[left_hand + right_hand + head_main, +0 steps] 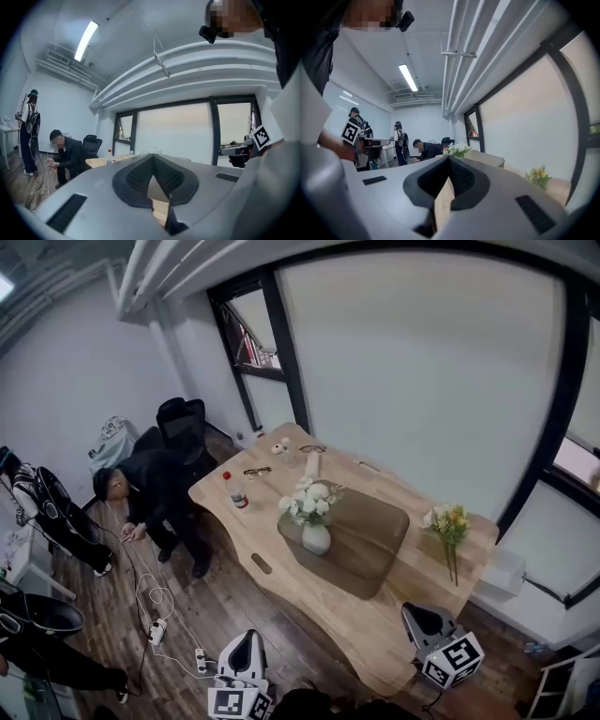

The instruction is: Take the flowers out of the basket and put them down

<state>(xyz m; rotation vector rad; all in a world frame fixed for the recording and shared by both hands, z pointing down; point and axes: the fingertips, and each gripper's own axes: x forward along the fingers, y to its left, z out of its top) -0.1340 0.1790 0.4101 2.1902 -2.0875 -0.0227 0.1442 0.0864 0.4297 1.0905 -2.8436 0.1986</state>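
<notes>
No basket shows in any view. White flowers [309,501] stand in a white vase [316,538] on a brown mat [370,540] in the middle of the wooden table [246,526]. In the right gripper view the white flowers [458,149] rise just beyond the jaws. A small bunch of yellow flowers [448,523] is at the table's right end, and the yellow flowers [539,176] also appear low at the right of that view. My left gripper [248,636] hangs over the floor short of the table, shut and empty. My right gripper [415,611] is at the table's near right corner, shut and empty.
A red-capped bottle [234,491], glasses [257,472] and small items lie at the table's far left end. A person in black [155,493] bends beside a black chair [183,423]. Cables and power strips [157,626] lie on the floor. Other people stand at the left.
</notes>
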